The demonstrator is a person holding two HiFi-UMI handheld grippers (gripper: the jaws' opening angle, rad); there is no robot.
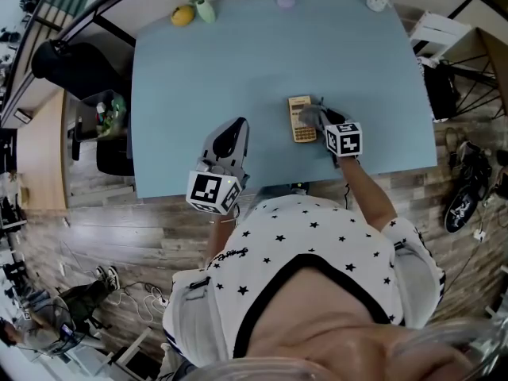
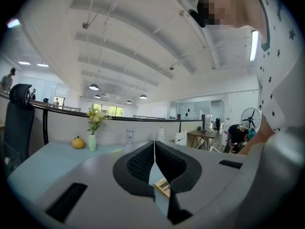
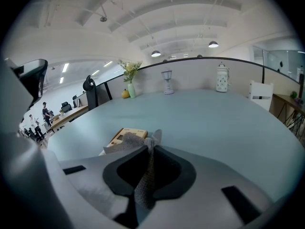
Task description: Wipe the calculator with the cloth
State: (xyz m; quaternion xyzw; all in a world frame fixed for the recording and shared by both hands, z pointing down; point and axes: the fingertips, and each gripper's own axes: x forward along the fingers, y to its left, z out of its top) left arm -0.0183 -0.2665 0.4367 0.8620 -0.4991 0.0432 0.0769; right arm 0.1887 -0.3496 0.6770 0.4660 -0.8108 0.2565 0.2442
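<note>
Clamping the right claw (image 3: 150, 149) tight on a grey cloth (image 3: 129, 140) and draping its bunched end over the near part of the beige calculator (image 3: 127, 132). Keeping that calculator flat on the blue desk (image 1: 206, 70), near the front edge. Holding the left claw (image 2: 154, 152) pressed together and empty above the desk's front edge, off to the calculator's left and apart from it.
</note>
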